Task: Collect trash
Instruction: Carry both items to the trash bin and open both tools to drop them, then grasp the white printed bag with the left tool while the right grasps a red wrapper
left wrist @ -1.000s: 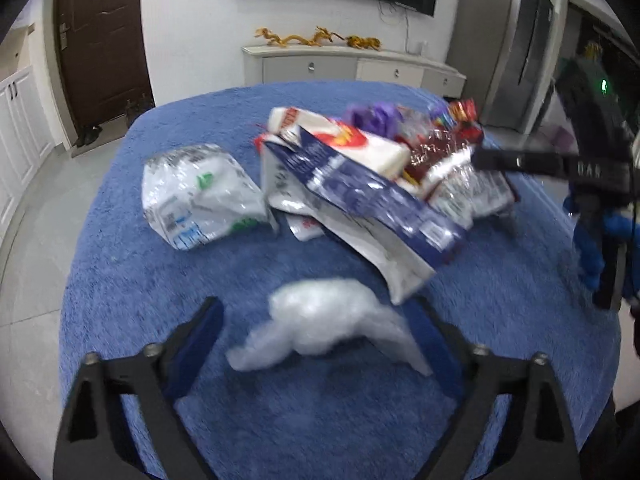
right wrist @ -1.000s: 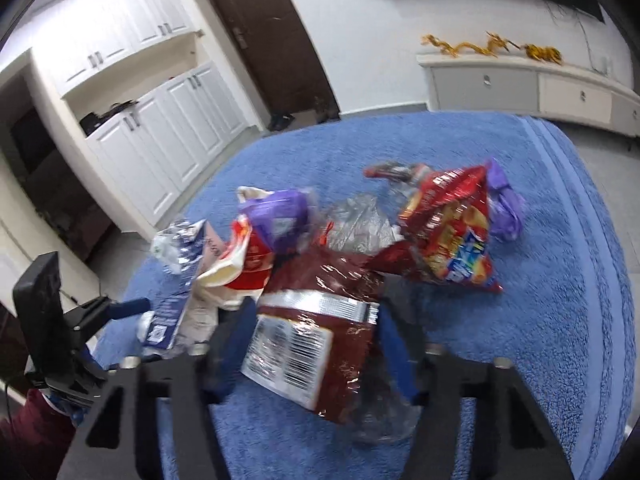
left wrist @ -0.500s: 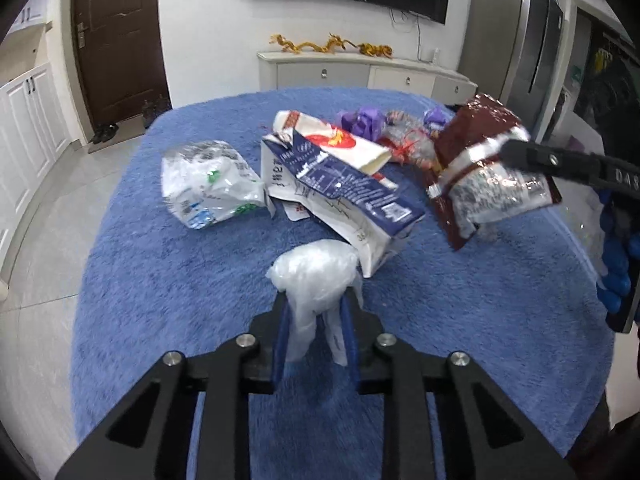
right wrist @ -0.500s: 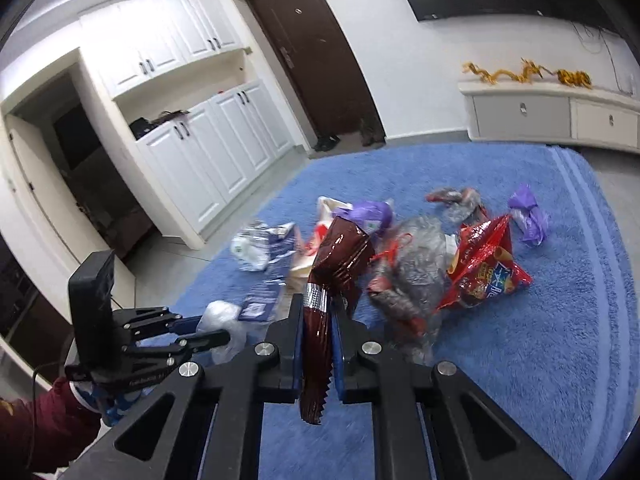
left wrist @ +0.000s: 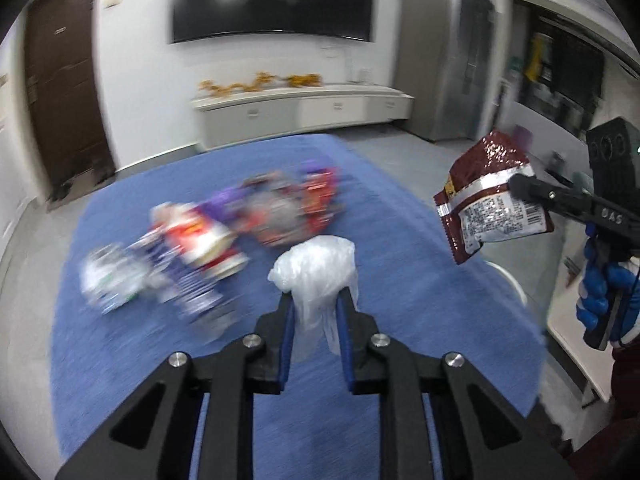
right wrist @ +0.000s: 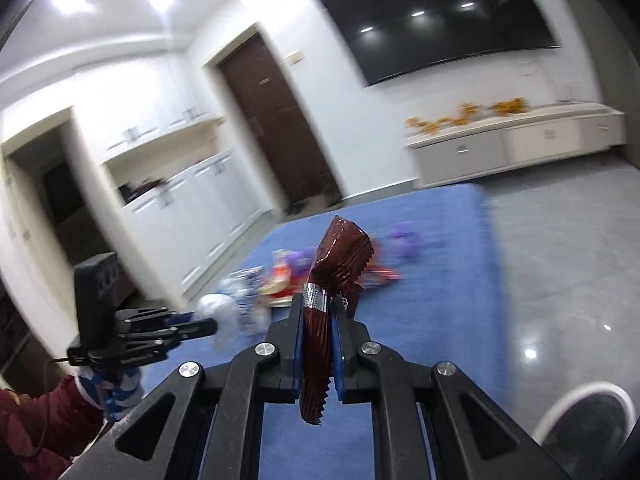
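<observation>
Crumpled clear plastic (left wrist: 316, 276) is sitting pinched between the fingers (left wrist: 285, 332) of our left gripper (left wrist: 314, 312), which are closing on its lower part while the bunched top is bulging out past the fingertips toward twelve o'clock. Its long axis is running from six to twelve o'clock in the left wrist view, roughly along the fingers. From the right wrist view the same wad (right wrist: 218, 308) is showing at nine o'clock as a pale blur at the tip of the left gripper (right wrist: 200, 326).

Our right gripper (right wrist: 318, 312) is clamping a dark red snack wrapper (right wrist: 326, 300) edge-on between its fingers (right wrist: 295, 336). The wrapper is standing upright, long axis from six to twelve o'clock, its saw-tooth seal hanging down toward six and its puffed body rising past the fingertips. A silver band is crossing it just at the fingertips. In the left wrist view the wrapper (left wrist: 490, 200) is hanging at three o'clock, held clear of the bench by the right gripper (left wrist: 524, 188), with its flat back turned to us: a white panel of fine print and a barcode, too small for us to read. The gripper finger there is carrying pale letters that look like "OAS".

Remaining wrappers (left wrist: 216, 236) are lying in a blurred heap on the blue-covered bench (left wrist: 400, 320), toward ten and eleven o'clock of the left fingers and well apart from them; their printing is too smeared for us to read.
</observation>
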Demonstrator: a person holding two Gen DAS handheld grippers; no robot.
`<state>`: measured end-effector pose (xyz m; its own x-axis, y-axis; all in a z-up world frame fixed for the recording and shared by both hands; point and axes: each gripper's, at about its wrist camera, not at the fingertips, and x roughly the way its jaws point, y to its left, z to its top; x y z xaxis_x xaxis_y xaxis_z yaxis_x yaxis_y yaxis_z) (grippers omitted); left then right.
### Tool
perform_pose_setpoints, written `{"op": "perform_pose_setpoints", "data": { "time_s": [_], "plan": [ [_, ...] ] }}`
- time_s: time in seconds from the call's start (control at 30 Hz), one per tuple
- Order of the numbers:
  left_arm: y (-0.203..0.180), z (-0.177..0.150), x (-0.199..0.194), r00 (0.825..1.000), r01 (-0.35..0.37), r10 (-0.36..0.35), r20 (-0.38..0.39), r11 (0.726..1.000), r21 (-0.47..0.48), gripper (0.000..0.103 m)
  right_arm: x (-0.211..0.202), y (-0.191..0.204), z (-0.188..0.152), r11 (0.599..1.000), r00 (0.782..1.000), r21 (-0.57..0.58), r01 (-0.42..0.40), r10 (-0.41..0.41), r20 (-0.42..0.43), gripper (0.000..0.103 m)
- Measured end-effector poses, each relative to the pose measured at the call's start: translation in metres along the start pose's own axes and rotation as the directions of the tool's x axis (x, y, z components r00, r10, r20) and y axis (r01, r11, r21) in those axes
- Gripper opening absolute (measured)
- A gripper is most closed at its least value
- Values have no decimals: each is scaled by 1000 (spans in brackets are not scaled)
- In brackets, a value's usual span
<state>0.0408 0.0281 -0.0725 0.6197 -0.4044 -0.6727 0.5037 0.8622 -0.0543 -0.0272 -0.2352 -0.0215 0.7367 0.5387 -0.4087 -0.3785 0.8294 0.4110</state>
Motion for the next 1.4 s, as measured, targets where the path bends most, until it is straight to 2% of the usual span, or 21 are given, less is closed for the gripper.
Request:
{"op": "perform_pose_setpoints", "data": {
  "time_s": [0.07,0.13,0.2,0.33,0.4,0.53,0.63,0.67,0.7,0.73,0.77,0.87,0.97,1.1,1.2,1.4],
  "plan": [
    [-36,15,21,999,53,-52,-15,997,58,18,-27,-33,-8,994,995,54,94,-96,21,11],
    [-72,27,44,993,110,-106,-44,988,107,18,-48,-68,-20,973,979,115,198,-202,19,11],
    [-118,39,76,980,188,-174,-101,970,154,18,-67,-106,-37,928,942,164,334,-336,-16,11],
    [-193,54,134,951,278,-237,-201,938,207,19,-90,-177,-72,835,884,293,466,-456,-104,11],
    [-231,60,166,935,309,-250,-253,923,228,21,-96,-208,-91,791,861,346,505,-486,-147,11],
    [-283,64,217,898,362,-272,-346,904,228,21,-97,-257,-115,728,839,422,540,-506,-202,13],
    [-311,63,246,864,400,-295,-409,894,200,29,-93,-274,-124,700,833,456,550,-504,-231,17],
    [-318,62,254,854,410,-304,-423,893,185,37,-91,-280,-128,690,830,467,553,-503,-240,22],
    [-323,62,259,849,413,-309,-429,894,174,43,-94,-283,-134,684,827,470,558,-506,-246,24],
    [-326,62,263,847,413,-311,-430,896,164,55,-97,-289,-140,674,821,473,567,-510,-257,31],
    [-329,63,267,847,411,-316,-428,899,150,59,-99,-292,-144,665,815,476,575,-514,-266,37],
    [-327,64,265,840,424,-346,-418,900,107,59,-105,-284,-148,653,809,485,582,-523,-268,38],
    [-315,68,253,856,416,-347,-383,902,112,59,-113,-277,-145,645,796,474,600,-542,-269,38],
    [-290,76,226,887,386,-335,-316,916,112,59,-117,-258,-128,662,793,447,602,-561,-237,38],
    [-261,79,199,914,350,-315,-255,931,102,59,-110,-236,-105,695,802,412,590,-562,-200,38],
    [-174,80,144,960,256,-250,-125,966,38,59,-81,-172,-53,794,848,304,526,-516,-119,42]
  ]
}}
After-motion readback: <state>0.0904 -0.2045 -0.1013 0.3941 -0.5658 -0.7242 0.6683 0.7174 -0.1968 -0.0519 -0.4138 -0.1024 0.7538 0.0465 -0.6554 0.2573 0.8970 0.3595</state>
